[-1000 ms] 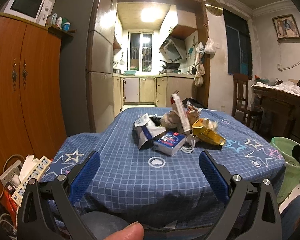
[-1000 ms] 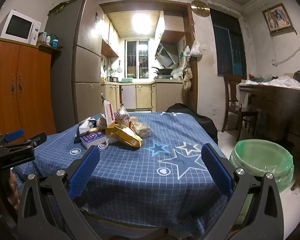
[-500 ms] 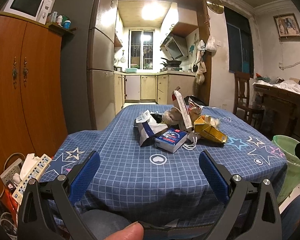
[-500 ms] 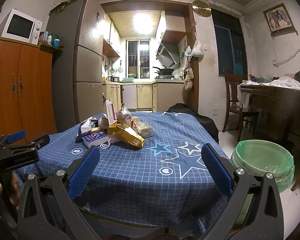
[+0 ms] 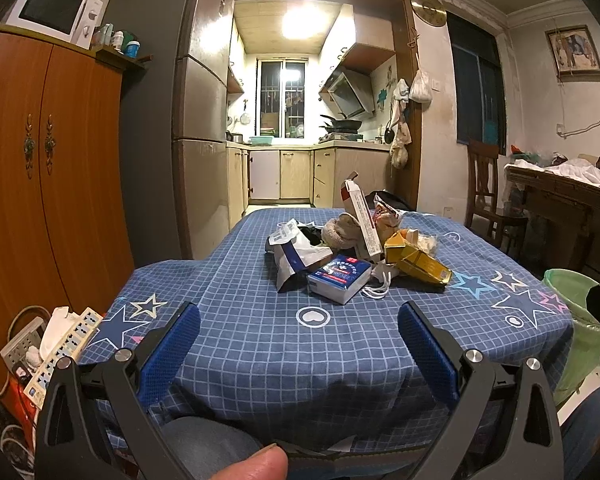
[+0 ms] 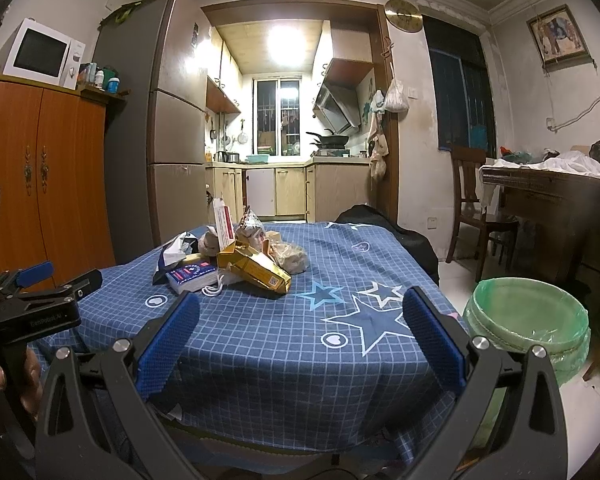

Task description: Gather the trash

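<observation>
A pile of trash sits mid-table on the blue checked tablecloth (image 5: 260, 344): a blue box (image 5: 339, 277), a gold carton (image 5: 418, 265), a white and blue bag (image 5: 296, 254), a tall white and red box (image 5: 364, 220) and crumpled wrappers. The pile shows in the right wrist view too, with the gold carton (image 6: 256, 270) nearest. A green-lined trash bin (image 6: 528, 320) stands on the floor right of the table. My left gripper (image 5: 300, 344) is open and empty, short of the pile. My right gripper (image 6: 300, 332) is open and empty over the table's near edge.
A wooden cabinet (image 5: 48, 184) with a microwave and a grey fridge (image 5: 172, 128) stand left. Power strips (image 5: 56, 352) lie at lower left. A chair (image 6: 476, 208) and a cluttered side table (image 6: 556, 200) stand right. The left gripper (image 6: 32, 300) shows at the right view's left edge.
Both grippers have risen slightly and tilted down a little, so the table and trash pile sit lower in view. Both grippers stay open.
</observation>
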Demonstrator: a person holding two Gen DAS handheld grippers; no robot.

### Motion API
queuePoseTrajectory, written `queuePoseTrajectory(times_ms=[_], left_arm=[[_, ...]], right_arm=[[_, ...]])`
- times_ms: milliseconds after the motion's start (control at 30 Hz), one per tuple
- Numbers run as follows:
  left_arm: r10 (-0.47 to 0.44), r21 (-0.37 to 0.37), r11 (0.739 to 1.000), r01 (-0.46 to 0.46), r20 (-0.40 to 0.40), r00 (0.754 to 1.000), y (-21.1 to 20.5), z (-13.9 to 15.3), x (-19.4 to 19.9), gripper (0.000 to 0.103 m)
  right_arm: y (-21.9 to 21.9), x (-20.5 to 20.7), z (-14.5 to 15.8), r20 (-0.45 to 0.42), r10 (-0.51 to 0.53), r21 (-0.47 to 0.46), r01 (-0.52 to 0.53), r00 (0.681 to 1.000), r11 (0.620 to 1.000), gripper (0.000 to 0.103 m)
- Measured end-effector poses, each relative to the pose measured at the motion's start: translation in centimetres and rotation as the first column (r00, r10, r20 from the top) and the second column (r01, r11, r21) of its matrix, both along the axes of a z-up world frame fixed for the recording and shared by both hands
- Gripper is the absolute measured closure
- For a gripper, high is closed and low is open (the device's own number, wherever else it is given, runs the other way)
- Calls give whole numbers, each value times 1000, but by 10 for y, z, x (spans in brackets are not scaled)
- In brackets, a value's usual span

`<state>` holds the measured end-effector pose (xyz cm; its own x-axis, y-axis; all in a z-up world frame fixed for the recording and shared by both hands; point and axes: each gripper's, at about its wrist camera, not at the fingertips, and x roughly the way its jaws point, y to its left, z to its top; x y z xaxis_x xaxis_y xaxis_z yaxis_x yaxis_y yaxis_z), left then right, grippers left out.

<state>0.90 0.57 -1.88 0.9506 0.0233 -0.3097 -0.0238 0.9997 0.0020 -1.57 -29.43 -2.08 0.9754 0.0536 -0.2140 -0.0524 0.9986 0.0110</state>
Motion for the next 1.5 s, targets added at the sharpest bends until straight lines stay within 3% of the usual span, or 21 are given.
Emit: queuePoseTrajectory(times_ms=[1067,1167,1267,1433,1500], left_arm=[[-8,-2,1000,8,-20,1000,0,2,3,5],[-27,-17,1000,26,-55,998,7,5,17,5],[-15,-81,997,7,-104,994,29,7,46,5],[-9,-194,980,-41,-251,968,75,12,112,5],[-46,-230,973,-24,-293,955,85,13,134,5]], right_arm=[[3,5,0,-28,10,-10,-10,1000,1000,5],[7,12,3,-39,30,-35,-32,999,999,5],[12,27,7,-70,82,-55,-86,994,995,5],[6,71,16,-153,157,2,-158,976,987,5],[5,90,16,-197,180,23,-179,964,984,5]])
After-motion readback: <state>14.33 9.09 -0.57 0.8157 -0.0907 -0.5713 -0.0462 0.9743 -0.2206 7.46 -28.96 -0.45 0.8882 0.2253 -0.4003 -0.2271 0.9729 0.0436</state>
